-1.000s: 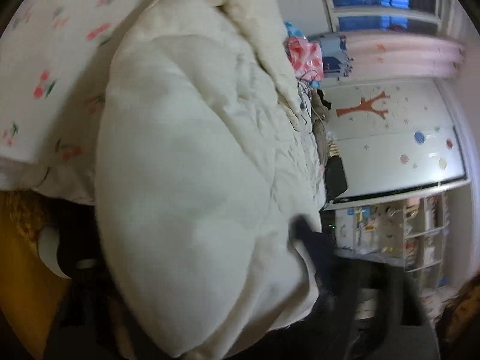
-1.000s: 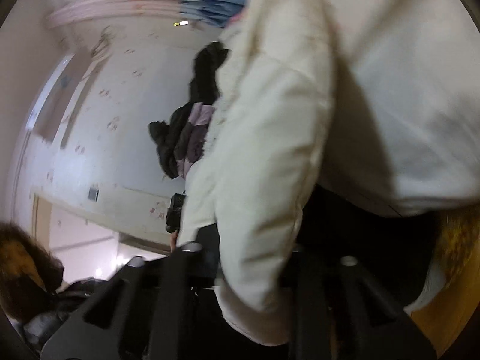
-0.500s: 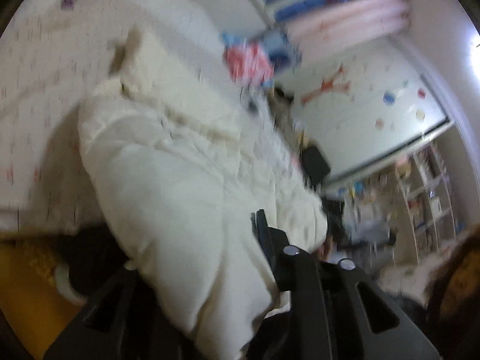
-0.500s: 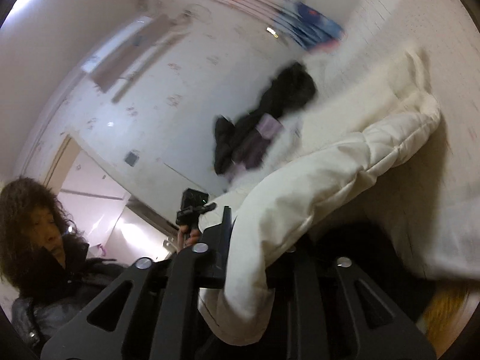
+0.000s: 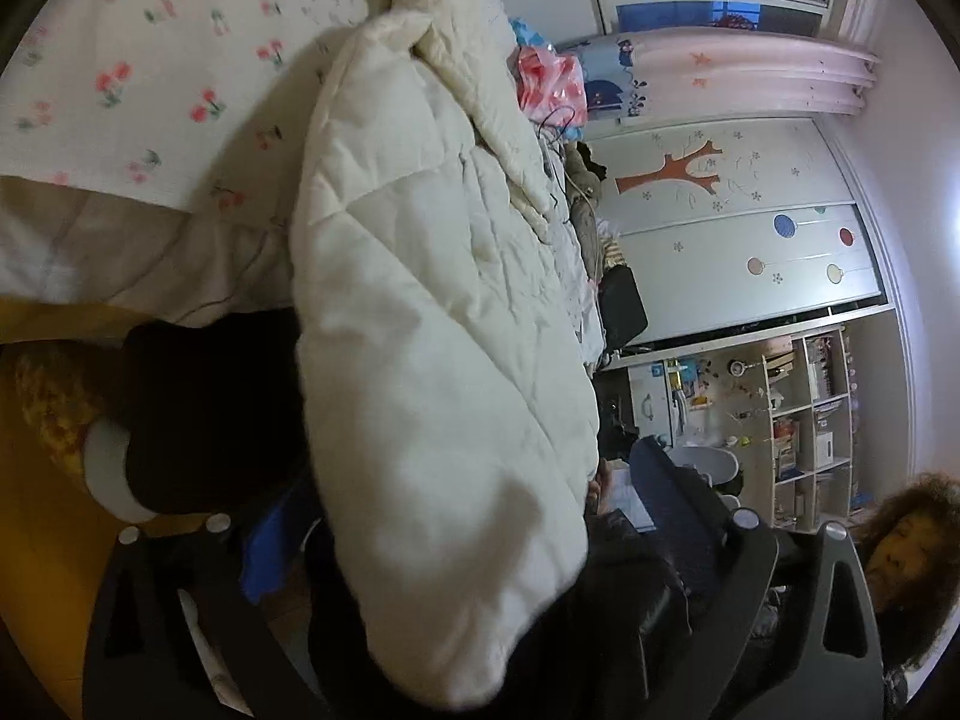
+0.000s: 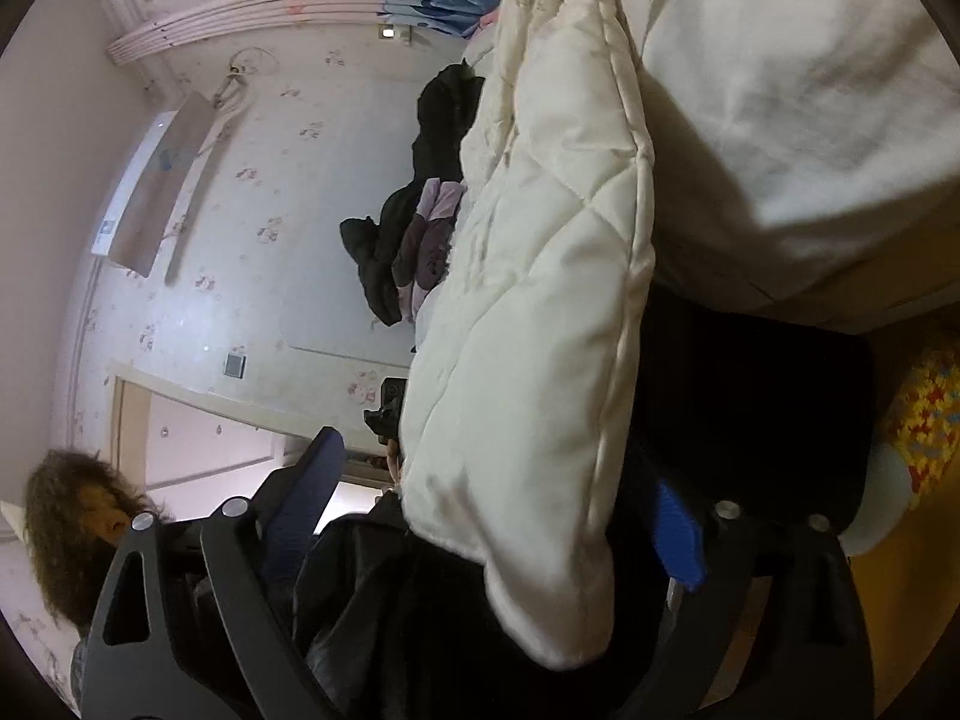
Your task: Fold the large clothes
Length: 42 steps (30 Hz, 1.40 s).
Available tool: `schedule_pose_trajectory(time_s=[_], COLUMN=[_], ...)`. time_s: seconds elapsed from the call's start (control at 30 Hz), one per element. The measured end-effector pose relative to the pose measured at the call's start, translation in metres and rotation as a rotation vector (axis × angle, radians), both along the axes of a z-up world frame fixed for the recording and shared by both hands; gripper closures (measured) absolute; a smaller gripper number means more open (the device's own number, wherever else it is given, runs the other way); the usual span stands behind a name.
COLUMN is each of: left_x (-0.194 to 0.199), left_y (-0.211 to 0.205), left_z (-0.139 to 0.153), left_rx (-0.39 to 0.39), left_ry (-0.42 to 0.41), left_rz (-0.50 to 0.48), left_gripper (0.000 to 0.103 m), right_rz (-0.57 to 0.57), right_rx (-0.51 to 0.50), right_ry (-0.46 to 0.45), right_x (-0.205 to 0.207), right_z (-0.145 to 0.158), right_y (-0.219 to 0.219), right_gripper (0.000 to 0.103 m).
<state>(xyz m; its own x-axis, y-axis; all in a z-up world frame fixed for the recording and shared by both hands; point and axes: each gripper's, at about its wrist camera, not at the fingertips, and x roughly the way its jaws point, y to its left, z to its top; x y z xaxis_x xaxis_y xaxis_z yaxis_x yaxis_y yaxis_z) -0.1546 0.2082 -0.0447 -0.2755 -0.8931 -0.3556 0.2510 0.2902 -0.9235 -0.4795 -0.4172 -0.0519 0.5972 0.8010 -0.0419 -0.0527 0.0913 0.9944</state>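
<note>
Between the wide-apart fingers of the left gripper [image 5: 474, 540] and right gripper [image 6: 498, 504], the cream quilted coat [image 5: 432, 312] is draping off the bed [image 5: 120, 120]; both should be closing evenly on the hem before lifting.

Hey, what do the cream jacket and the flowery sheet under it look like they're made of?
Cream jacket: looks like padded, quilted synthetic shell, slightly sheeny; diamond stitching and puffy panels show in the right wrist view. The filling cannot be told.
Flowery sheet: looks like matte woven cotton or a blend, printed with small red cherries, softly creased.
</note>
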Motion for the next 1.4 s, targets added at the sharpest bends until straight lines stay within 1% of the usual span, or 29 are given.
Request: schedule_pose_trajectory(time_s=[0.03,0.1,0.13,0.17,0.2,0.23,0.27,0.3,0.33,0.4,0.5,0.57,0.6,0.63,0.67,0.7,0.73,0.77,0.8,0.87,0.9,0.97,1.0,1.03,1.1,1.17,1.3,1.33,1.4], left_x=[-0.001,0.0,0.0,0.0,0.0,-0.001,-0.002,-0.005,-0.007,-0.01,-0.017,-0.021,-0.023,-0.022,-0.02,-0.017,-0.015,-0.012,-0.01,-0.006,-0.004,-0.001,-0.002,-0.002,-0.007,-0.01,-0.021,-0.022,-0.028], left_y=[0.002,-0.016,-0.02,-0.022,-0.024,-0.027,-0.028,-0.03,-0.03,-0.028,-0.02,-0.016,-0.017,-0.016,-0.015,-0.013,-0.01,-0.006,-0.007,-0.008,-0.007,-0.01,-0.013,-0.018,-0.025,-0.024,-0.019,-0.016,-0.011], left_z=[-0.012,-0.02,-0.02,-0.018,-0.017,-0.014,-0.011,0.0,0.006,0.03,0.073,0.079,0.074,0.065,0.053,0.039,0.028,0.018,0.011,0.002,-0.001,-0.001,0.0,0.005,0.024,0.043,0.09,0.095,0.101], left_rx=[0.005,0.018,0.023,0.039,0.061,0.077,0.105,0.117,0.105,0.08,-0.012,-0.02,0.013,0.034,0.049,0.056,0.06,0.057,0.047,0.003,-0.01,0.005,0.037,0.077,0.116,0.115,0.039,0.025,0.021], left_ry=[0.016,0.031,0.027,0.015,0.004,0.001,-0.014,-0.049,-0.066,-0.129,-0.23,-0.246,-0.234,-0.214,-0.176,-0.129,-0.101,-0.072,-0.05,-0.022,-0.016,-0.022,-0.031,-0.062,-0.143,-0.194,-0.262,-0.267,-0.275], left_rz=[-0.011,-0.018,-0.012,0.009,0.041,0.048,0.055,0.062,0.059,0.066,0.055,0.014,-0.021,-0.038,-0.053,-0.062,-0.061,-0.047,-0.029,0.01,0.035,0.094,0.108,0.112,0.116,0.121,0.109,0.096,0.067], left_gripper=[0.008,0.008,0.008,0.013,0.028,0.037,0.044,0.062,0.07,0.081,0.085,0.085,0.085,0.085,0.084,0.08,0.074,0.058,0.046,0.044,0.044,0.045,0.058,0.071,0.085,0.089,0.091,0.091,0.091], right_rz=[0.008,0.02,0.015,0.01,0.006,-0.002,-0.013,-0.022,-0.033,-0.05,-0.038,0.004,0.028,0.05,0.066,0.074,0.083,0.084,0.078,0.049,0.033,-0.009,-0.026,-0.042,-0.078,-0.105,-0.097,-0.096,-0.079], right_rx=[-0.002,-0.024,-0.031,-0.035,-0.039,-0.055,-0.08,-0.093,-0.108,-0.117,-0.146,-0.147,-0.155,-0.169,-0.167,-0.148,-0.134,-0.118,-0.103,-0.071,-0.065,-0.082,-0.096,-0.104,-0.115,-0.123,-0.13,-0.111,-0.087], right_ry=[0.014,0.038,0.021,-0.001,-0.045,-0.065,-0.089,-0.114,-0.141,-0.195,-0.279,-0.285,-0.261,-0.225,-0.166,-0.119,-0.088,-0.051,-0.041,-0.064,-0.08,-0.106,-0.109,-0.117,-0.175,-0.239,-0.343,-0.372,-0.378], right_x=[0.006,0.017,0.022,0.023,0.024,0.025,0.025,0.025,0.025,0.021,0.012,0.008,0.008,0.008,0.007,0.005,-0.001,-0.003,-0.006,-0.011,-0.013,-0.013,-0.012,-0.011,-0.013,-0.012,-0.014,-0.018,-0.021], right_z=[-0.003,-0.007,-0.005,-0.002,0.005,0.011,0.02,0.029,0.04,0.059,0.093,0.101,0.097,0.091,0.076,0.06,0.043,0.028,0.019,0.011,0.011,0.018,0.021,0.025,0.044,0.072,0.115,0.123,0.125], right_y=[0.005,0.017,0.022,0.025,0.03,0.032,0.033,0.034,0.033,0.026,0.018,0.018,0.018,0.019,0.019,0.017,0.008,0.009,0.008,0.005,0.004,0.005,0.005,0.005,0.004,0.002,0.002,0.001,-0.001], right_gripper=[0.014,0.015,0.02,0.029,0.055,0.069,0.075,0.081,0.084,0.087,0.087,0.084,0.079,0.063,0.053,0.039,0.038,0.038,0.038,0.038,0.04,0.06,0.079,0.083,0.087,0.088,0.088,0.088,0.088])
